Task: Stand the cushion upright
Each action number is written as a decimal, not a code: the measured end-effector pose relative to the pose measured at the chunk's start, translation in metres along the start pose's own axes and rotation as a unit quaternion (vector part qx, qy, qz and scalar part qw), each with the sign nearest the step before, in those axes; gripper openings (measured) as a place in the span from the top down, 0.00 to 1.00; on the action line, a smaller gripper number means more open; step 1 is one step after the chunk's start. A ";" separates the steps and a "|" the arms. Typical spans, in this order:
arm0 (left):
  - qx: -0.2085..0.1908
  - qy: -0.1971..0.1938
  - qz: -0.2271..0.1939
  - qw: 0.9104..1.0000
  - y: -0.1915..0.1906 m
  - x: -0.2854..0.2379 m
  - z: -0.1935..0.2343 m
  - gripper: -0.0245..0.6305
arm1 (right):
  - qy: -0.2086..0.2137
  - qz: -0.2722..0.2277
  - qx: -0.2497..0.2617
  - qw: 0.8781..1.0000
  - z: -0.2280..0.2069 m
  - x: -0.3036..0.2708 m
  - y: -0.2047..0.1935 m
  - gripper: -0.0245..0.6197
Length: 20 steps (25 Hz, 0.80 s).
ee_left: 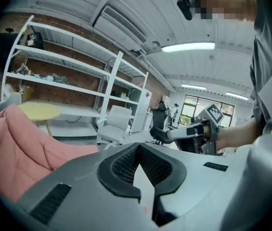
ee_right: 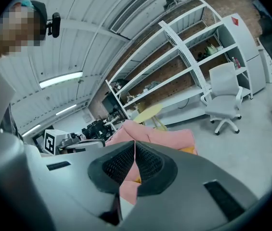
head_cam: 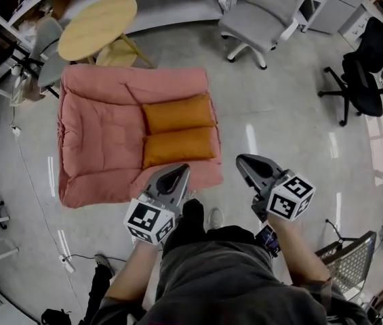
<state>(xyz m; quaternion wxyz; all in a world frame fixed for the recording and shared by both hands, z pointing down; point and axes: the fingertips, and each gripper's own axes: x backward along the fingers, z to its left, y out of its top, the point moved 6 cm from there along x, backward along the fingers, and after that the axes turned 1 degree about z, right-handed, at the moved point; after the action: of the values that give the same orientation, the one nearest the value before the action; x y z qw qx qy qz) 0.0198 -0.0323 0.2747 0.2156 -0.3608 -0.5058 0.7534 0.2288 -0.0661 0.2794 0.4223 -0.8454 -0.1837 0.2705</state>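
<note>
An orange cushion (head_cam: pixel 179 129), creased across its middle, lies flat on the right part of a pink floor sofa (head_cam: pixel 99 134). In the head view my left gripper (head_cam: pixel 176 176) hangs just over the sofa's near edge, below the cushion, jaws shut and empty. My right gripper (head_cam: pixel 244 161) is to the right of the sofa, over bare floor, also shut on nothing. In the left gripper view the left gripper (ee_left: pixel 138 150) points past the pink sofa (ee_left: pixel 15 148). The right gripper (ee_right: pixel 134 148) faces the pink sofa (ee_right: pixel 160 136), with a sliver of the orange cushion (ee_right: pixel 189 150) showing.
A round yellow table (head_cam: pixel 97 27) stands behind the sofa. A grey office chair (head_cam: pixel 262 15) is at the back right, a black chair (head_cam: pixel 366 66) at the far right. White shelving (ee_left: pixel 68 76) lines the brick wall. A wire basket (head_cam: pixel 350 263) sits near my right side.
</note>
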 end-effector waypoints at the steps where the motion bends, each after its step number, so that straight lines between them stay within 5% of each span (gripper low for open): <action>1: 0.000 -0.006 0.009 1.000 -0.002 -0.008 0.013 0.95 | -0.006 0.002 -0.002 1.000 -0.007 -0.012 0.003 0.94; 7: -0.016 -0.040 0.070 0.997 -0.037 -0.062 0.074 0.95 | -0.045 0.021 -0.002 0.999 -0.057 -0.084 -0.002 0.94; 15: -0.070 -0.087 0.163 0.980 -0.121 -0.136 0.107 0.94 | -0.070 0.072 -0.019 0.995 -0.145 -0.167 -0.066 0.93; 17: -0.084 -0.093 0.192 0.973 -0.147 -0.158 0.116 0.85 | -0.074 0.082 -0.026 0.994 -0.176 -0.190 -0.087 0.93; 20: -0.126 -0.107 0.237 0.957 -0.190 -0.196 0.127 0.74 | -0.081 0.107 -0.034 0.990 -0.230 -0.228 -0.125 0.73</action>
<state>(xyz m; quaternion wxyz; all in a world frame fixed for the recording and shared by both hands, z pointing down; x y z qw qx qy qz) 0.0424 -0.1690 0.5421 -0.0715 -0.4117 -0.5168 0.7472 0.1805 -0.2588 0.5643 0.3456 -0.8492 -0.1354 0.3755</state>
